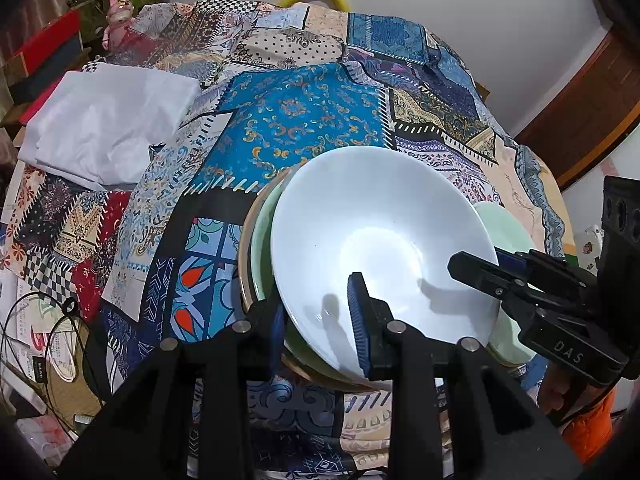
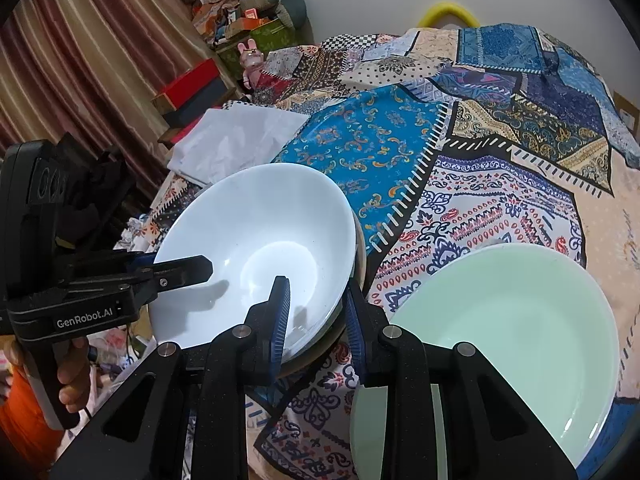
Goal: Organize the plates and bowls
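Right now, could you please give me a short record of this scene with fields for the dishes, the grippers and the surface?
top dish: white bowl, tilted, uppermost of a stack
under it: green dish and a tan-rimmed dish
separate dish: pale green bowl, on the cloth beside the stack
left gripper: clamped on the stack's near rim
right gripper: clamped on the stack's other rim
surface: patchwork cloth
other: folded white cloth

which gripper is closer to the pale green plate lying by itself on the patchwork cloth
Right. The right gripper clamps the white bowl's rim right beside the pale green plate; the left gripper grips the bowl's far rim.
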